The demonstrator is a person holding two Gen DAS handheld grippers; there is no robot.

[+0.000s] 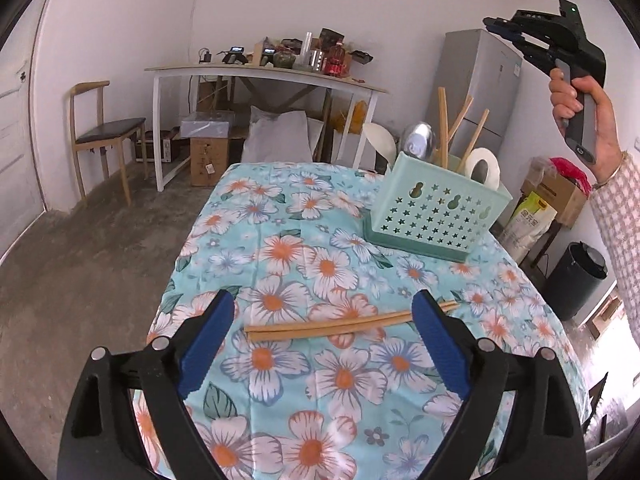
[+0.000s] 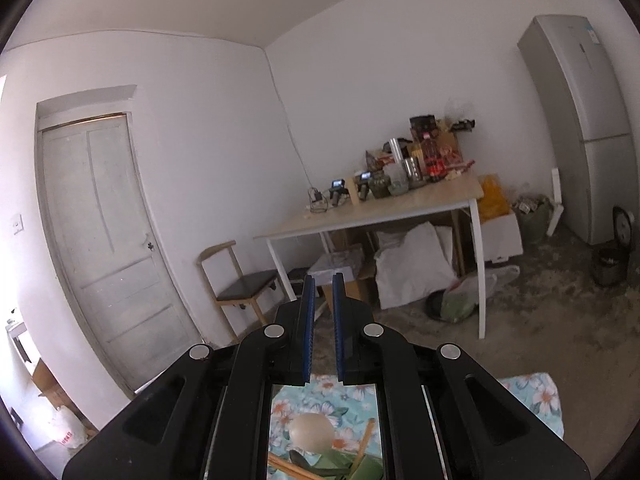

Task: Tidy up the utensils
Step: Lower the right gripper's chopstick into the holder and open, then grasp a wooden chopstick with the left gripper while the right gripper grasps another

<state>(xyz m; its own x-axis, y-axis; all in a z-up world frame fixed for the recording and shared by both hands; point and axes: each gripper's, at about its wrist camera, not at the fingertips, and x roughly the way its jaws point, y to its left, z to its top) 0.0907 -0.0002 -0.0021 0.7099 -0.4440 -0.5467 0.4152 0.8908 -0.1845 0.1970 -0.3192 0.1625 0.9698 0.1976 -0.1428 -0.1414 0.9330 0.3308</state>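
Note:
Two wooden chopsticks [image 1: 328, 326] lie side by side across the floral tablecloth [image 1: 304, 240]. My left gripper [image 1: 324, 300] hovers just in front of them, open wide, its blue pads [image 1: 208, 340] on either side and touching nothing. A mint green perforated basket [image 1: 436, 216] stands at the far right of the table, holding upright chopsticks [image 1: 443, 120], a metal spoon [image 1: 418, 140] and white spoons [image 1: 486, 168]. A hand holds my right gripper [image 1: 490, 24] high above the basket. In the right wrist view the right gripper [image 2: 323, 280] is shut and empty, with a white spoon [image 2: 311, 432] below it.
A white desk [image 1: 264, 74] crowded with bottles and devices stands against the far wall, with boxes and a white sack under it. A wooden chair [image 1: 108, 132] is at the left, a grey fridge [image 1: 480, 80] behind the basket, and a black bin [image 1: 576, 280] right of the table.

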